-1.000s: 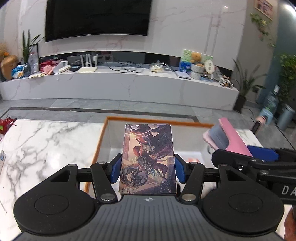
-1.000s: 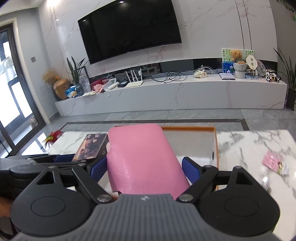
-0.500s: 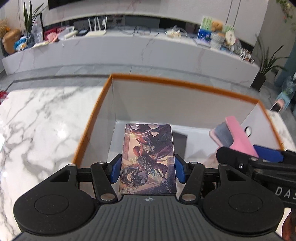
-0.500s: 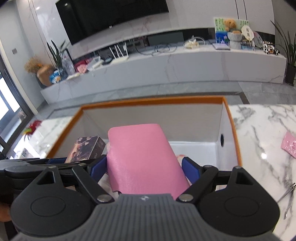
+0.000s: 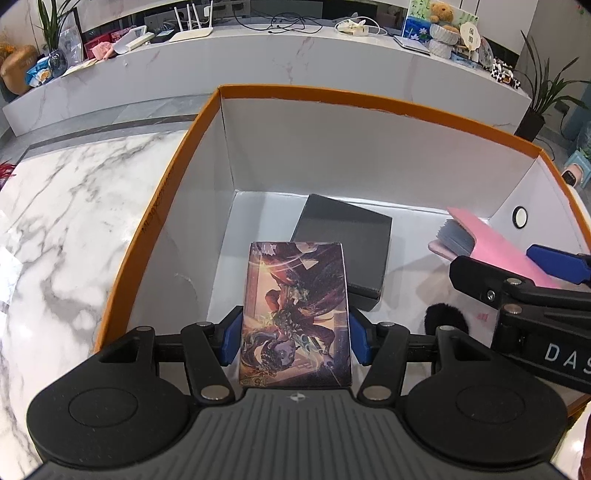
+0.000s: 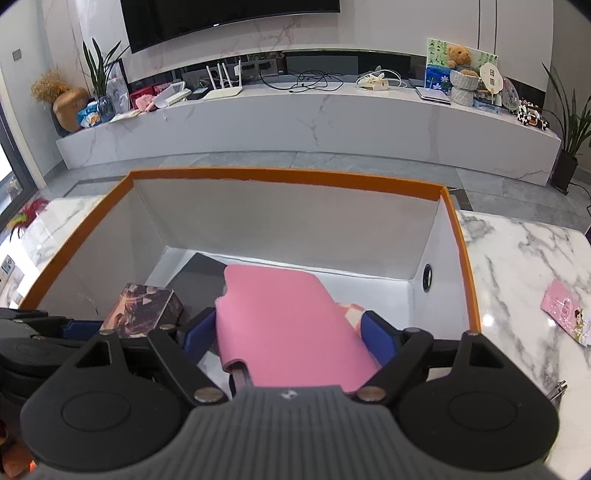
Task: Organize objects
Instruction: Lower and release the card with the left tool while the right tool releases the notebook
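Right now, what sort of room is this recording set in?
Most likely a home living room: a large wall-mounted TV above a long marble media console with routers, cables and a teddy bear, plus potted plants on the floor.

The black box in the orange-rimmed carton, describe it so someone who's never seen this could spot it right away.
Find the big white carton with the orange rim on the marble table. On its floor, toward the back, the black box lies flat, just beyond the illustrated card box held by the left gripper. It is the only plain, matte black thing there.
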